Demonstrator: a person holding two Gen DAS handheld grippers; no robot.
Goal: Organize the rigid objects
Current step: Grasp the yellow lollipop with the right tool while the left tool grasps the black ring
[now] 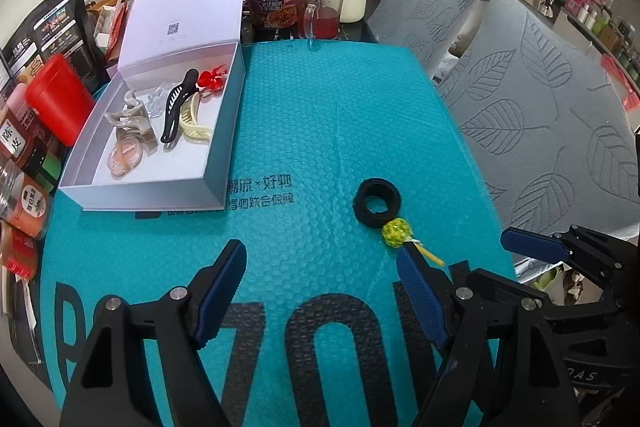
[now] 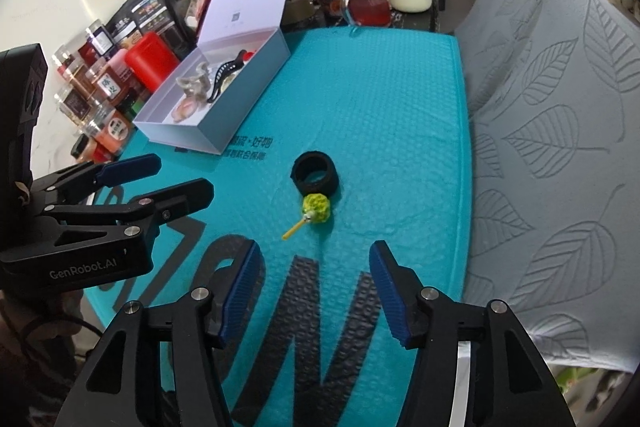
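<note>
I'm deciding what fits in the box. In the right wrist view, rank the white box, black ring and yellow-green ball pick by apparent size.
1. White box, by far the largest.
2. Black ring.
3. Yellow-green ball pick; its ball looks smaller than the ring though slightly nearer the camera.

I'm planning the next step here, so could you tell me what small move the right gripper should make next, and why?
Probably ease the right gripper forward and down over the yellow-green lollipop. Its jaws stand open and empty, and the lollipop lies just ahead on the teal mat, touching the black ring, while the other pieces already sit in the open white box.
</note>
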